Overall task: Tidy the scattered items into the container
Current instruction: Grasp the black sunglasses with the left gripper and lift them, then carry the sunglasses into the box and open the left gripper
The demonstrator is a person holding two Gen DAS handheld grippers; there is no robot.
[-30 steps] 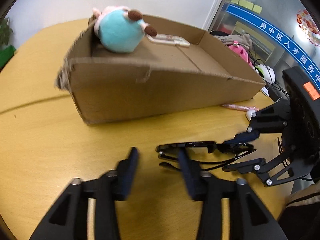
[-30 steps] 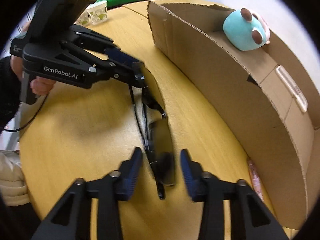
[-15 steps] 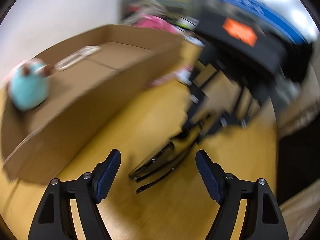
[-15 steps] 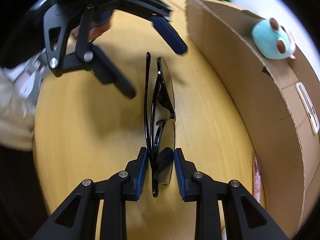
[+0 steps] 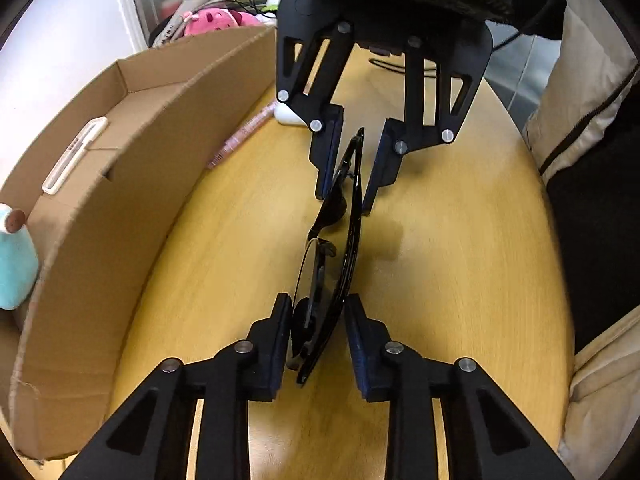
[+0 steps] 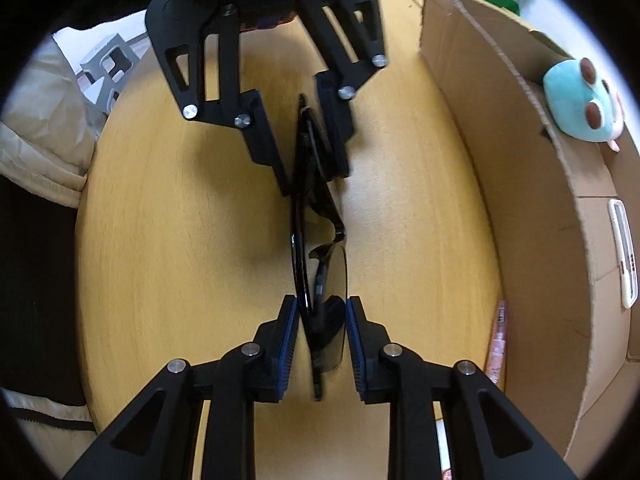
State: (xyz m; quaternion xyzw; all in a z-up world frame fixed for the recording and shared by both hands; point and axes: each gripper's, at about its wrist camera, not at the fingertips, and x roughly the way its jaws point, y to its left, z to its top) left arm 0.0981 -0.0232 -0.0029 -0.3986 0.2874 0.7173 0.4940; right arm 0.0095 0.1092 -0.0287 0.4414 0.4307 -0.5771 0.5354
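Since a second earlier, the left hand-held gripper (image 5: 316,338) had swung round from beside the sunglasses (image 5: 334,248) to face the right hand-held gripper (image 5: 346,184) along their length, and its jaws had gone wide and come in again. The folded black sunglasses stood on edge on the yellow wooden surface (image 5: 460,240), not lying flat, just beside the long wall of the cardboard box (image 5: 120,220) but apart from it. Their long axis ran straight from one hand-held gripper to the other, roughly along the box wall.

The left hand-held gripper's jaws were closing with one end of the sunglasses between them; its left pad met the lens, while a gap showed at the right pad. In the right wrist view the right hand-held gripper (image 6: 320,344) was narrow and closing on the other end (image 6: 320,280), with the frame against its left pad and the lens against its right.

Inside the box lay a teal plush toy (image 6: 582,100) and a white thermometer-like stick (image 6: 624,252). A pink pen (image 5: 244,136) lay on the surface against the foot of the box wall.
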